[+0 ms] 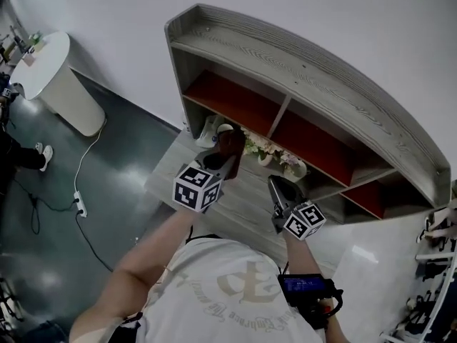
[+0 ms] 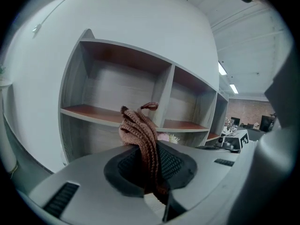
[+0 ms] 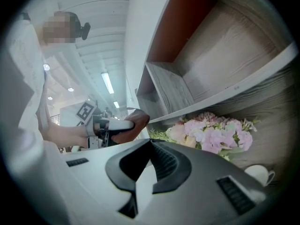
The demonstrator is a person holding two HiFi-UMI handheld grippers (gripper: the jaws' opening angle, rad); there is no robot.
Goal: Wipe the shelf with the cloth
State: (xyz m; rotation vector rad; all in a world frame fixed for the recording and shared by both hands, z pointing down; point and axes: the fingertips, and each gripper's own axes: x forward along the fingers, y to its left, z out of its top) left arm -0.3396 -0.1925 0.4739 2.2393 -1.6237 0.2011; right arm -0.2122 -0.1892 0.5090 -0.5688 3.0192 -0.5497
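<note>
The grey wooden shelf (image 1: 307,91) has red-brown boards and several open compartments. My left gripper (image 1: 223,161) is shut on a brown knitted cloth (image 1: 232,143) and holds it just in front of the lower left compartment. In the left gripper view the cloth (image 2: 140,132) sticks up between the jaws of the left gripper (image 2: 147,149), with the shelf (image 2: 117,114) beyond and apart from it. My right gripper (image 1: 275,184) hangs lower right, shut and empty. Its own view shows the right gripper (image 3: 150,142), the shelf (image 3: 211,69) and the cloth (image 3: 136,123).
Pink and white flowers (image 1: 270,151) (image 3: 213,134) and a white cup (image 3: 259,174) stand on the shelf's lowest level. A white vessel (image 1: 209,130) sits at its left. A white round table (image 1: 46,73) and a power strip (image 1: 80,204) lie to the left, a rack (image 1: 435,263) to the right.
</note>
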